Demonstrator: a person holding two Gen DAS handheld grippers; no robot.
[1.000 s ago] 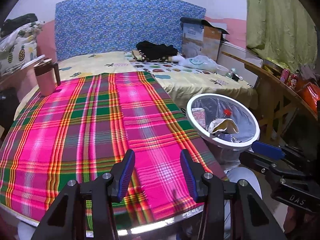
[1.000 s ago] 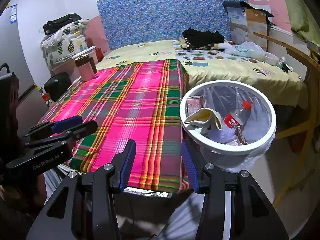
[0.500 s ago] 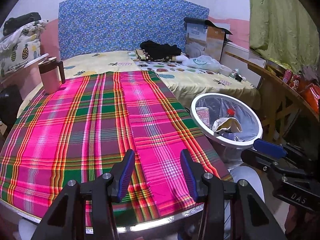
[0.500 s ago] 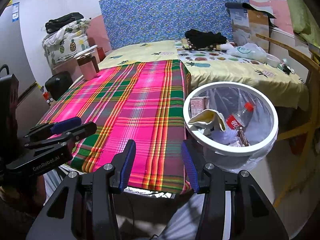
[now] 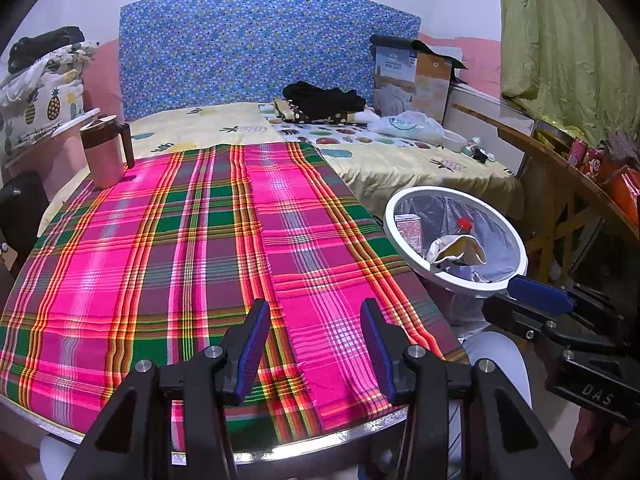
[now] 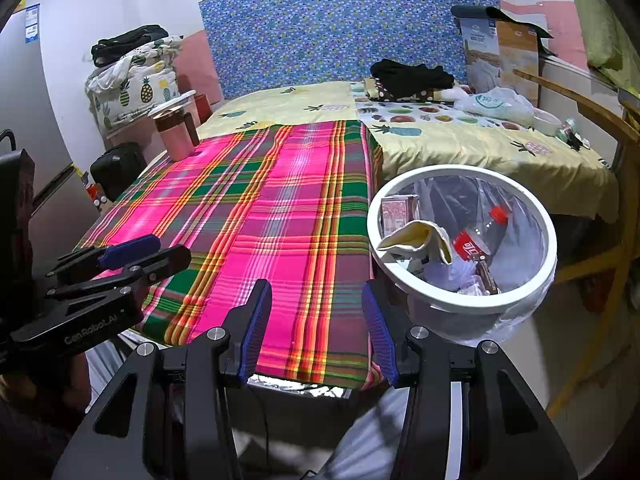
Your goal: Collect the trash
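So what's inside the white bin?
The bin holds a red-capped bottle, a small carton, a cream wrapper and crumpled scraps. Whatever lies beneath them is covered.

From my remote feed, a home bedroom: a bed (image 5: 400, 156) with fruit-print sheets and blue padded headboard (image 5: 260, 48), folded bedding (image 6: 132, 80) stacked beside it, a green curtain (image 5: 560, 40), and a plaid-covered desk (image 5: 180, 260).

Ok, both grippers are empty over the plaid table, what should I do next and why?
Probably pull both back and stop: the plaid cloth carries only a mug, no trash, while the bin already holds a bottle and carton. Left gripper and right gripper are open.
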